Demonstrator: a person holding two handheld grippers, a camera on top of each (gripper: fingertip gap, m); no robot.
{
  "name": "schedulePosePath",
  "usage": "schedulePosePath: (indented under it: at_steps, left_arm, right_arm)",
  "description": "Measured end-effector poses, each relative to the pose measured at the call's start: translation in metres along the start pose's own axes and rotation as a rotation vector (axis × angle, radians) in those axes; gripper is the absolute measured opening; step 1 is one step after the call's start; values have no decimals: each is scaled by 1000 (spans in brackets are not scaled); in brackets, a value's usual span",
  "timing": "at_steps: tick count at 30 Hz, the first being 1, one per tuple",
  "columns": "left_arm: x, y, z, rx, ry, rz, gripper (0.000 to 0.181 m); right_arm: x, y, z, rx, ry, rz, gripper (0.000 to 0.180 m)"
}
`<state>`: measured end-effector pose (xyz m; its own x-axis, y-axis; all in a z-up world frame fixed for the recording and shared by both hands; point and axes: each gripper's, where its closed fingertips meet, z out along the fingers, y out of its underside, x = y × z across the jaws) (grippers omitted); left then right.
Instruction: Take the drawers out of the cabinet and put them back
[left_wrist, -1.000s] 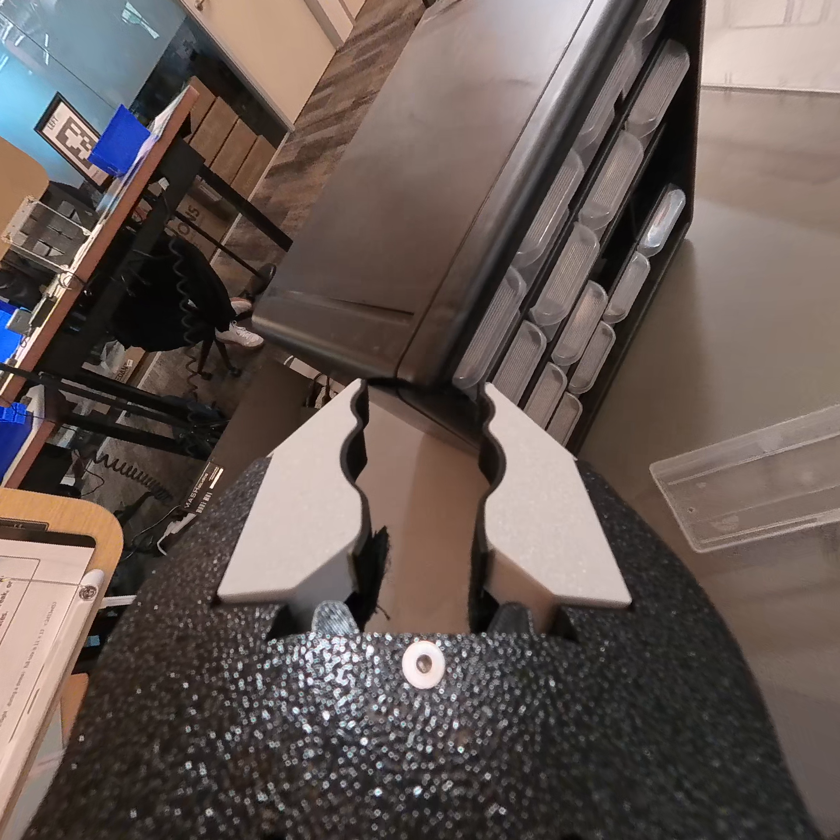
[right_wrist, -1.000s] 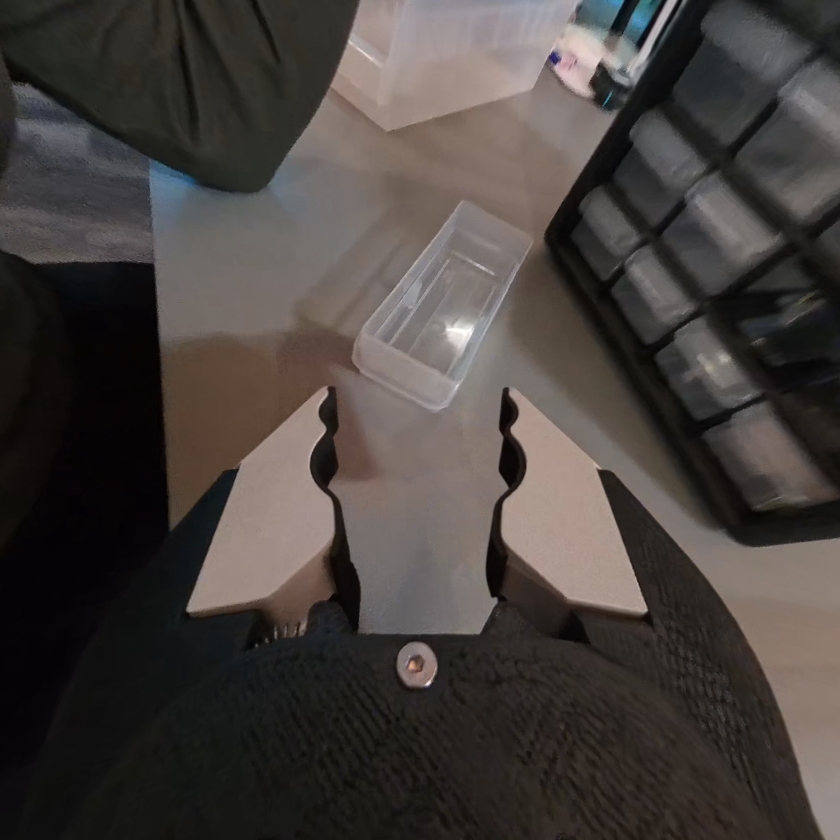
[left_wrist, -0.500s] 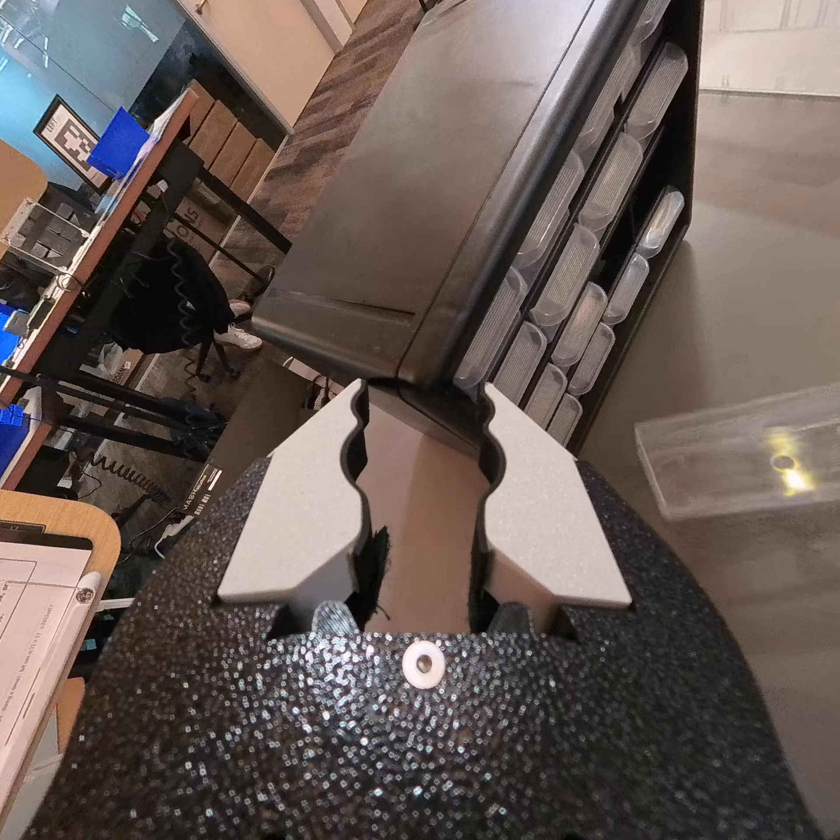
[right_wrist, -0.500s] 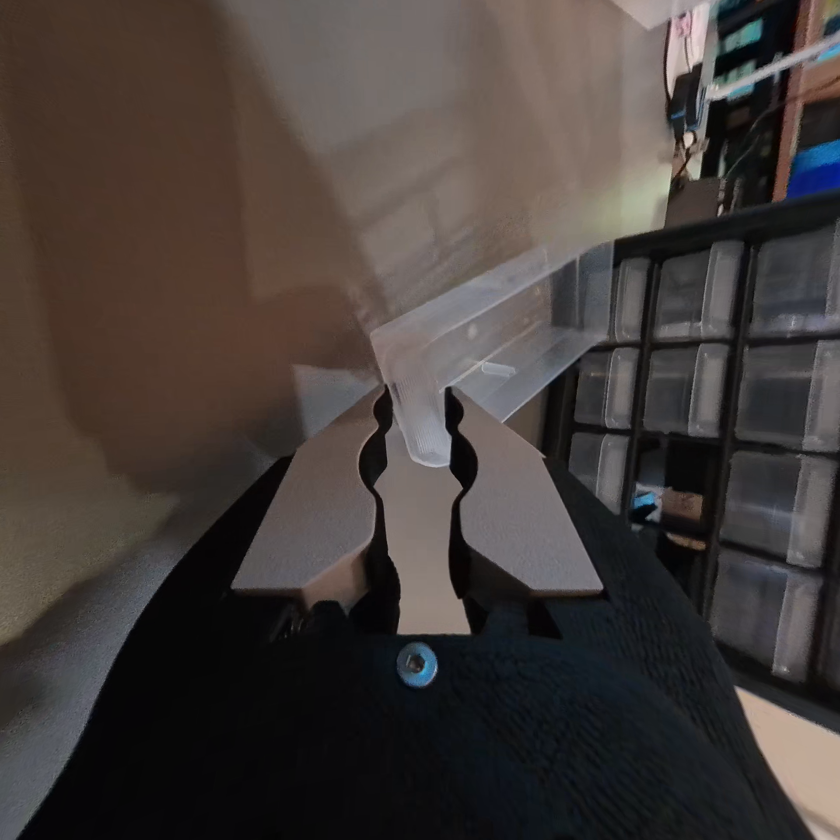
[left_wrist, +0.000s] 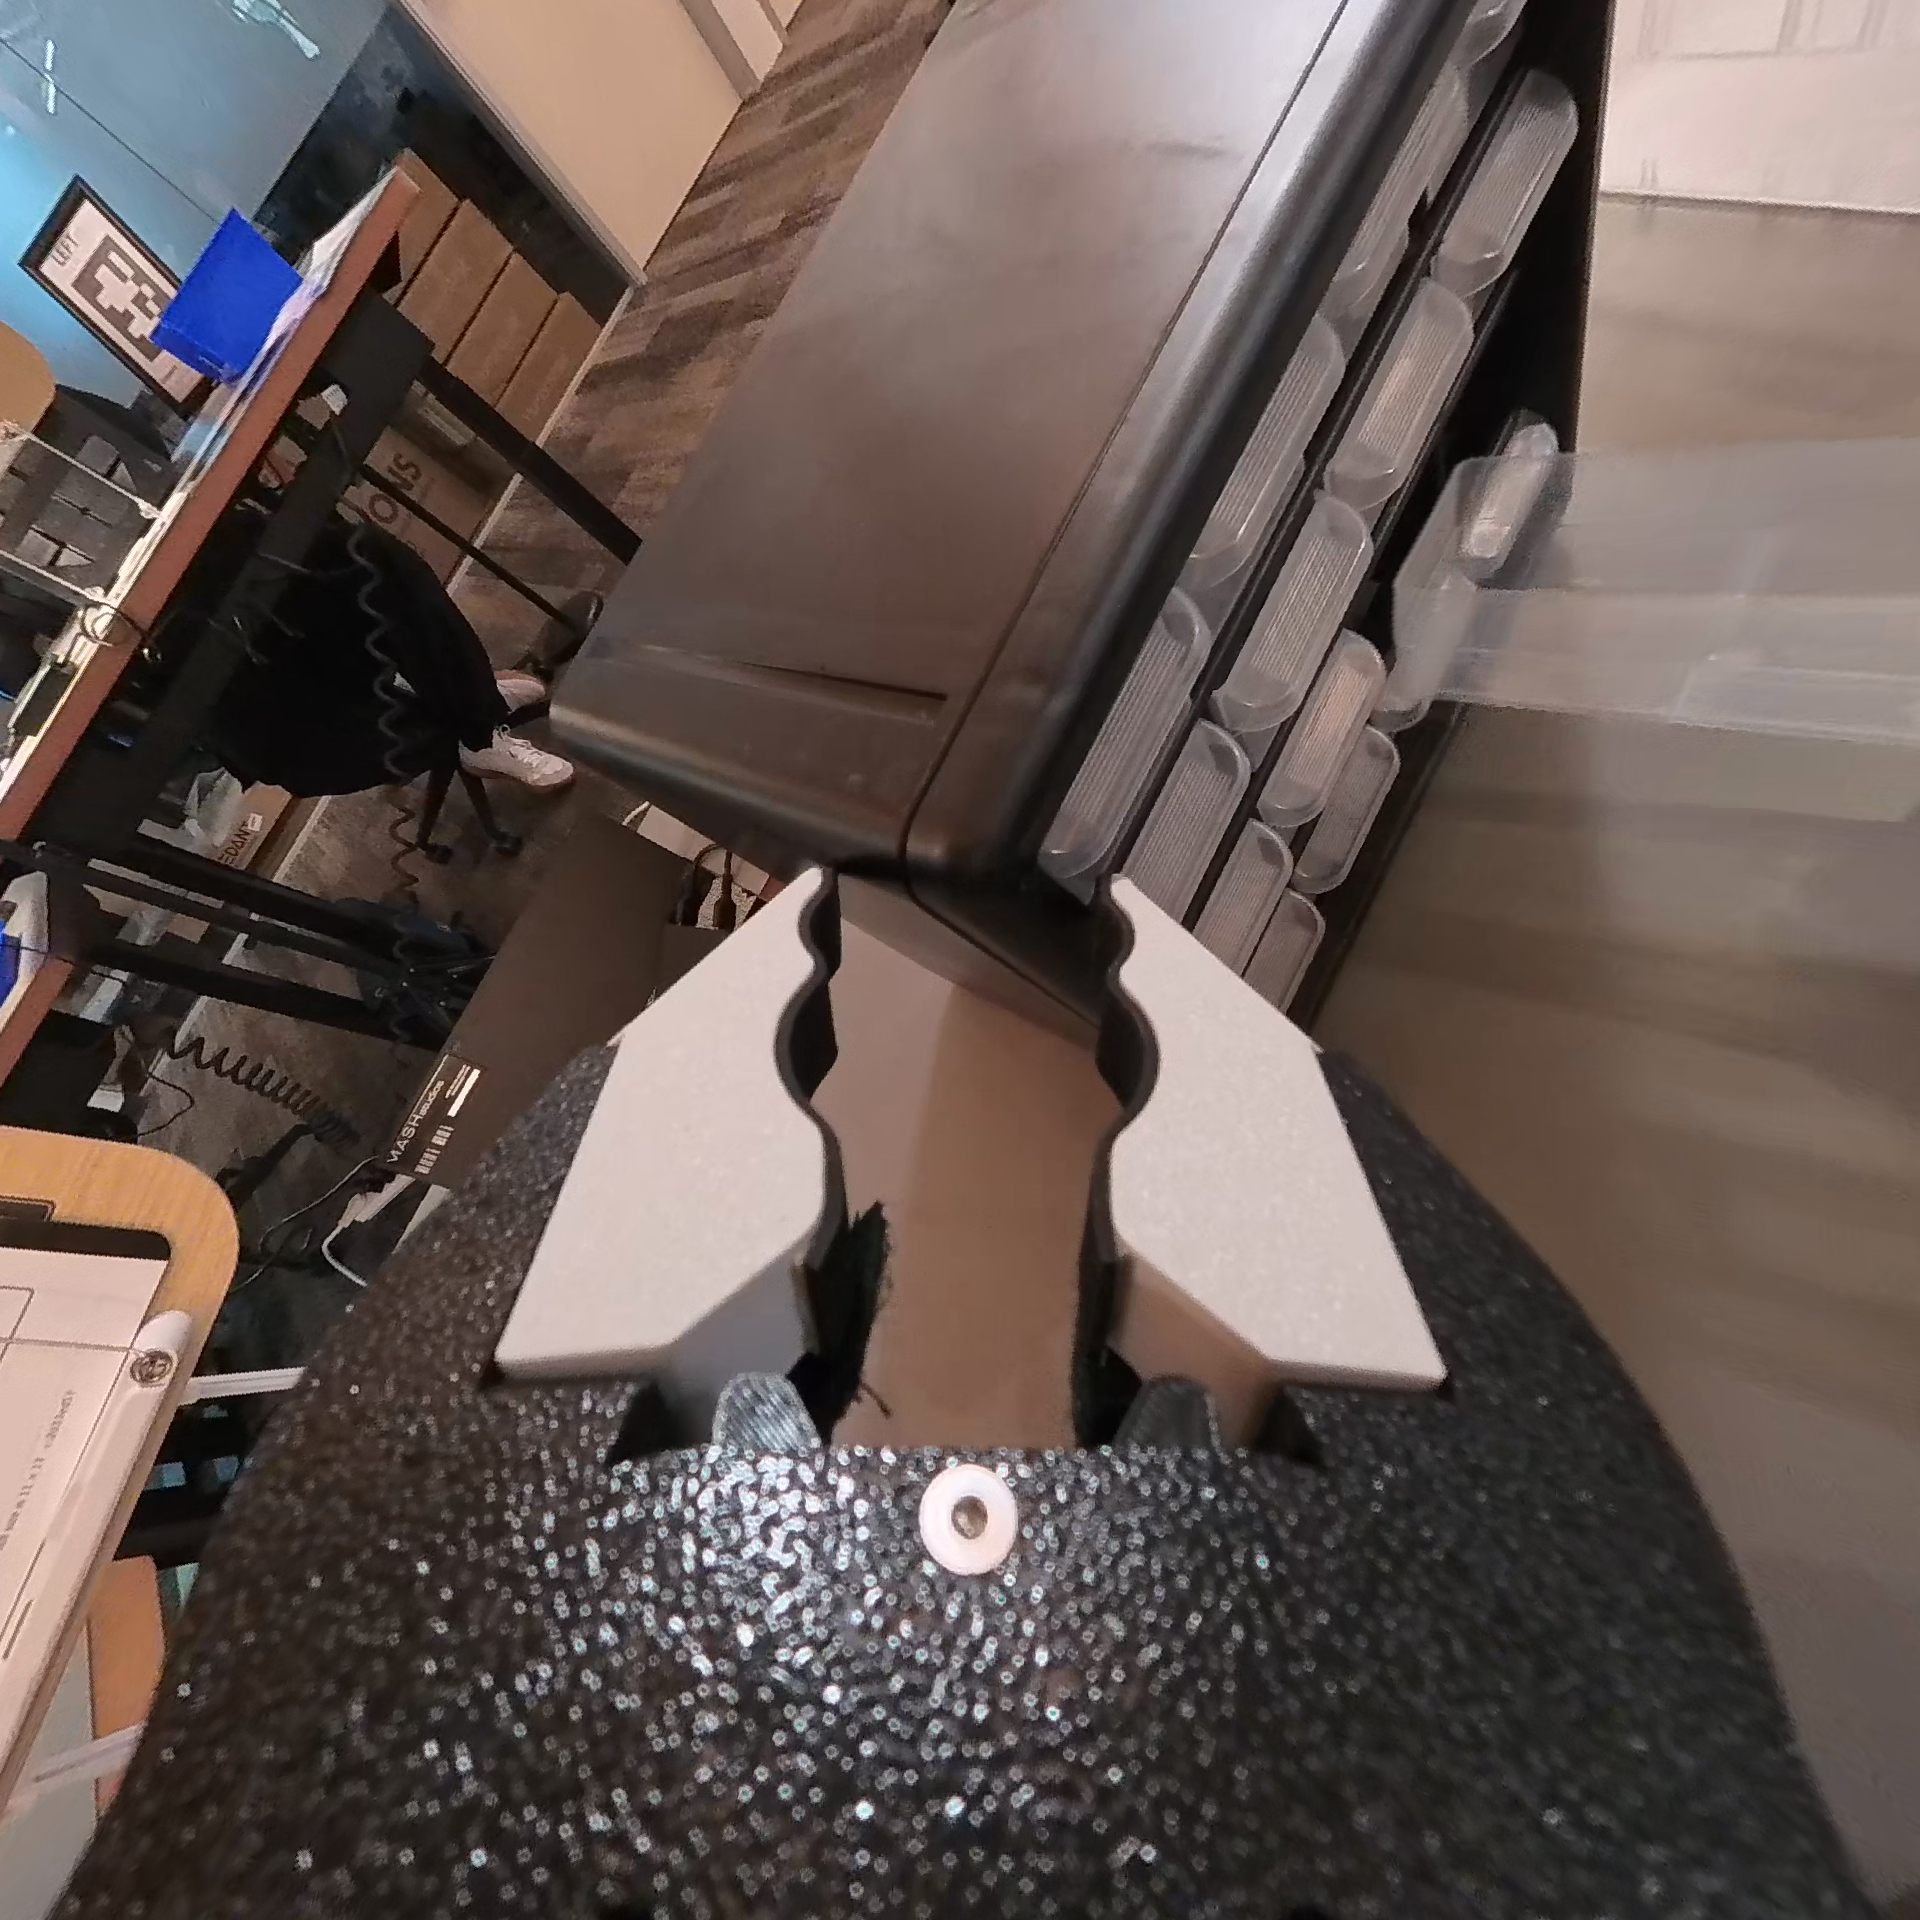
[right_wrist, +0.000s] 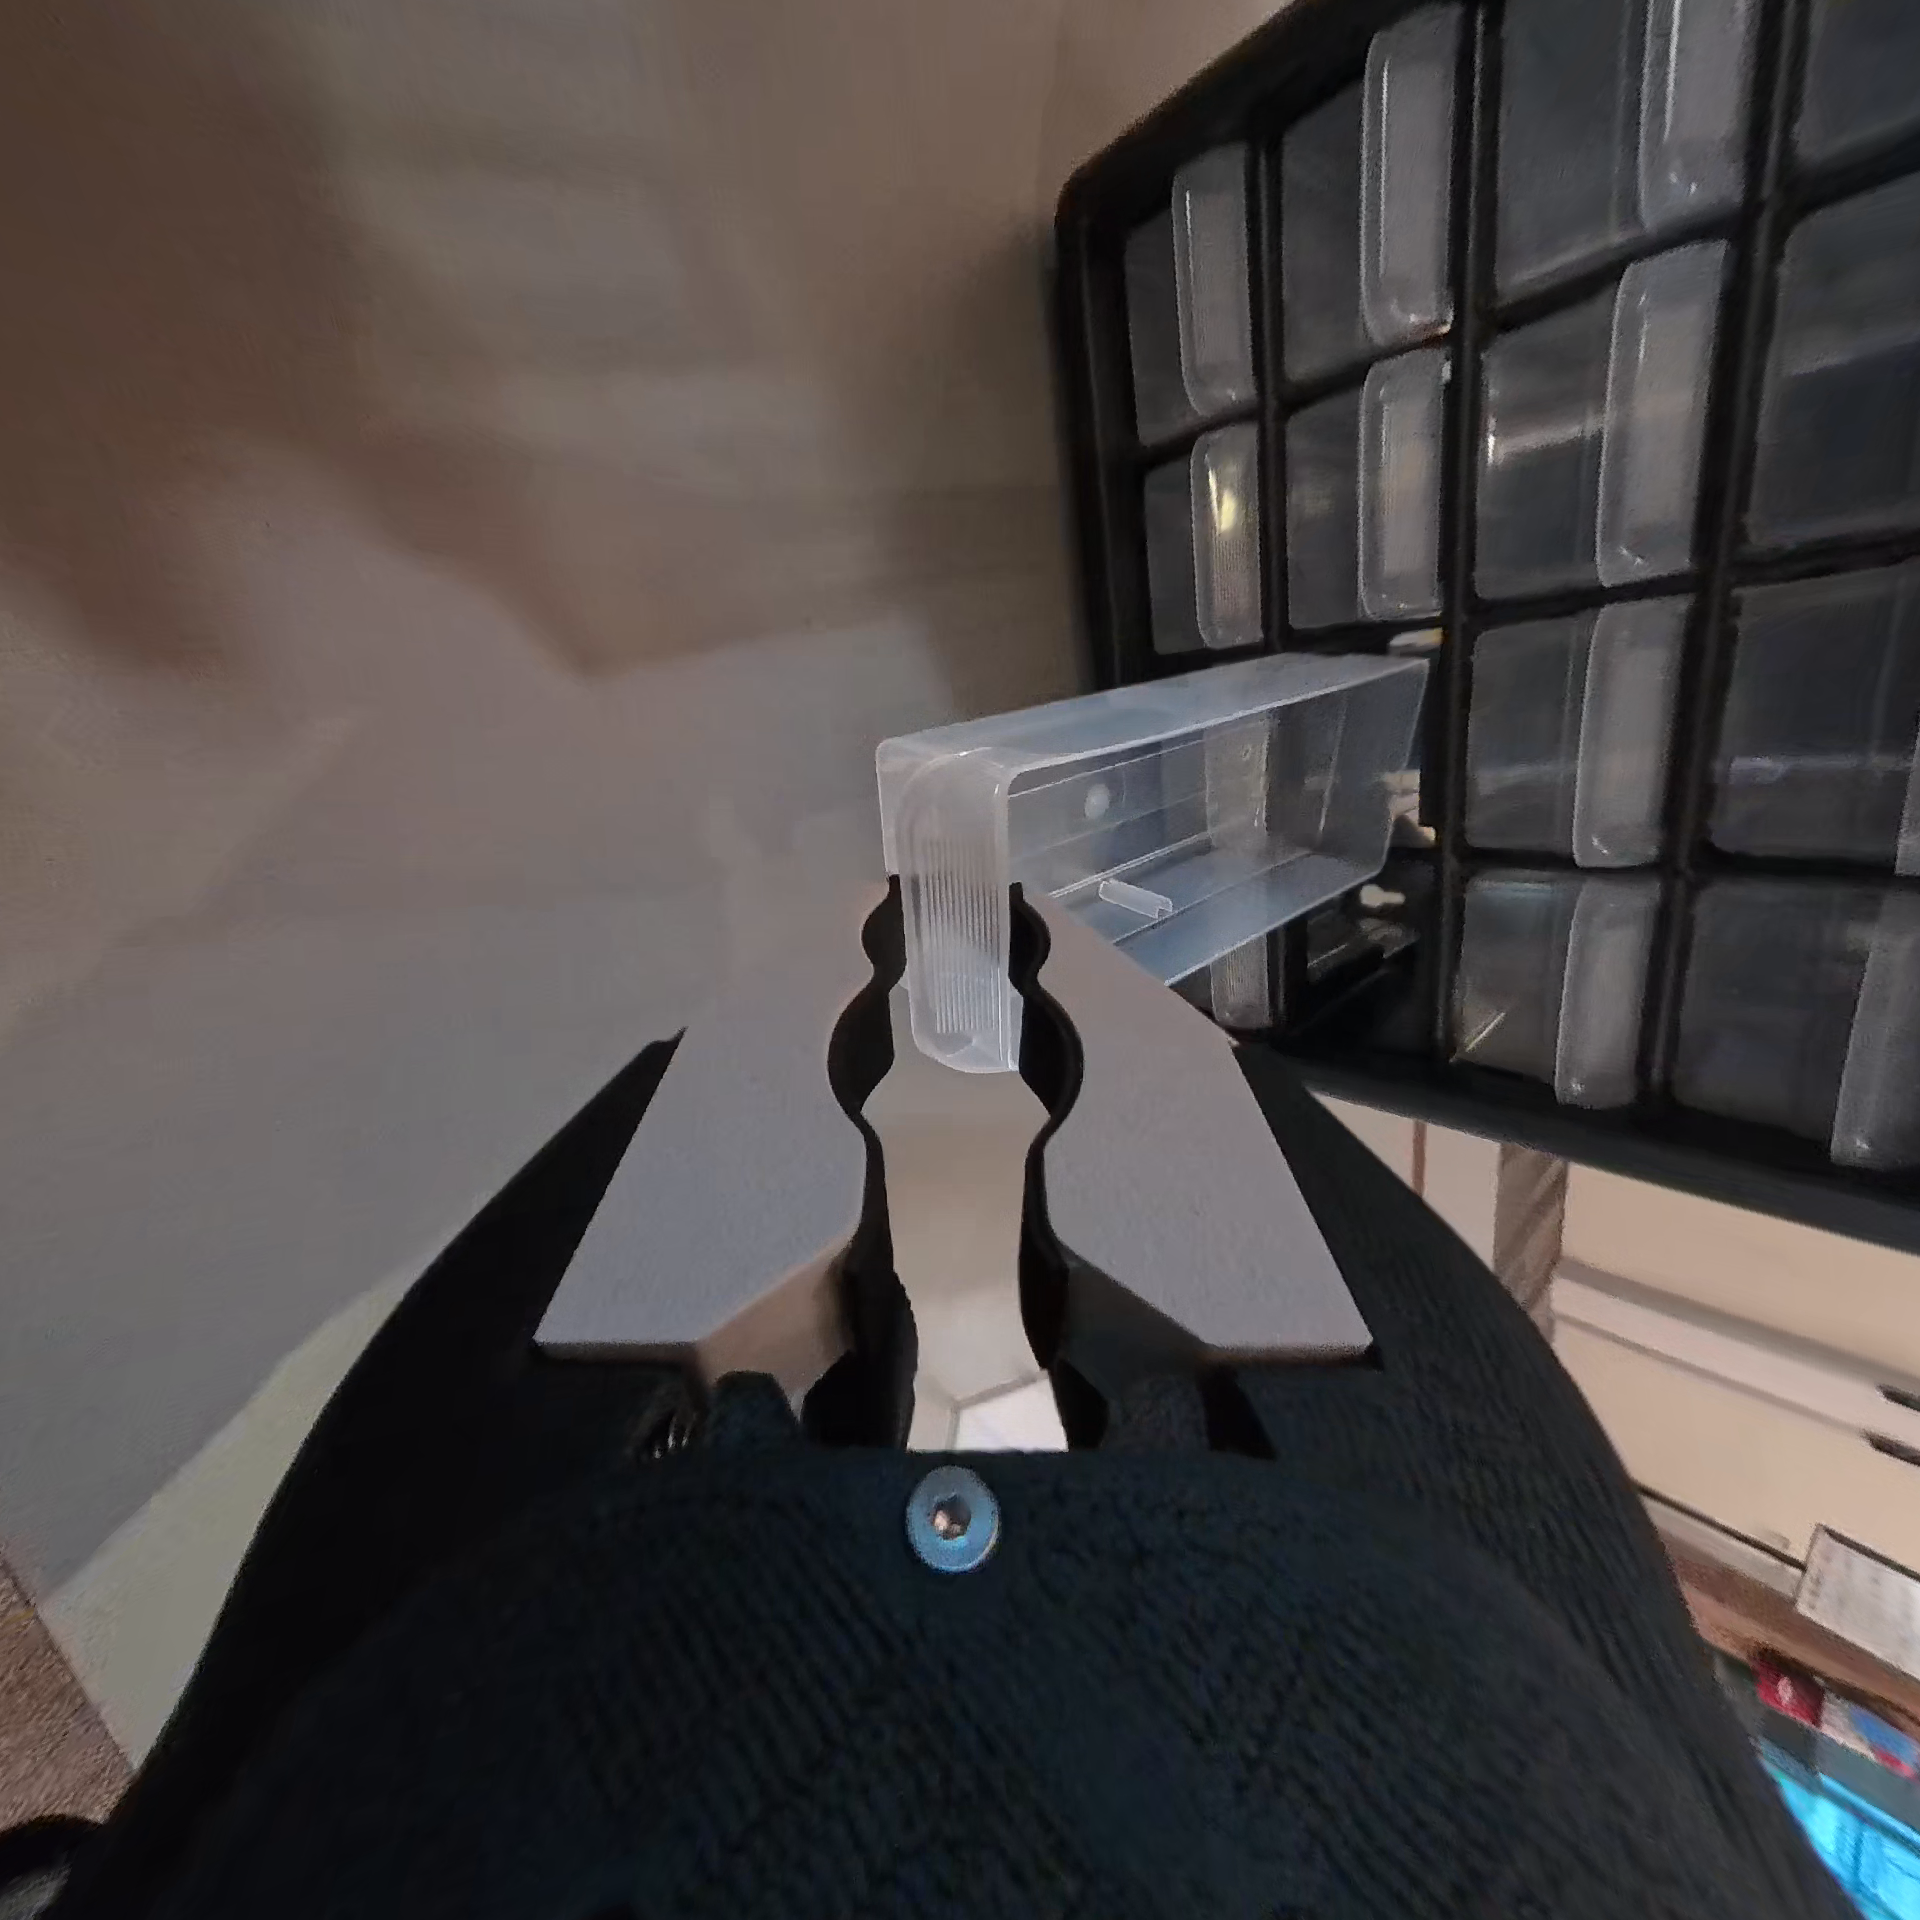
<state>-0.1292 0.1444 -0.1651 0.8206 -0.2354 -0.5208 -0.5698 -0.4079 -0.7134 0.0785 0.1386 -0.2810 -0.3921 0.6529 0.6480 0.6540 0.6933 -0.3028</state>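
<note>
The black cabinet (left_wrist: 935, 416) stands on the grey table (left_wrist: 1662, 1143), with several clear drawers (left_wrist: 1288, 603) in its slots. My left gripper (left_wrist: 966, 894) is clamped on the cabinet's near corner, one finger on each side. My right gripper (right_wrist: 956, 904) is shut on the ribbed handle of one clear empty drawer (right_wrist: 1143, 790) and holds it level in the air. The drawer's far end is at the mouth of a dark open slot in the cabinet front (right_wrist: 1460, 520). The same drawer shows blurred in the left wrist view (left_wrist: 1621, 655), against the cabinet front.
Off the table's left edge are a desk with a blue bin (left_wrist: 223, 281), a black chair (left_wrist: 343, 665) and a wooden desk with paper (left_wrist: 62, 1351). The slots around the open one hold drawers (right_wrist: 1538, 499).
My right gripper shut on the drawer's handle, lifted the drawer off the table and carried it to the cabinet front. My left gripper has not moved.
</note>
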Motion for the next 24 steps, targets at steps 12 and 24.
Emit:
schedulePosePath:
  at_steps: [12, 24]
  left_arm:
    - [2, 2, 0, -3, 17, -11, 46]
    - [3, 1, -2, -8, 12, 0, 46]
  right_arm:
    - [8, -9, -1, -48, -62, -102, 18]
    - [17, -6, -1, -100, -83, -99, 18]
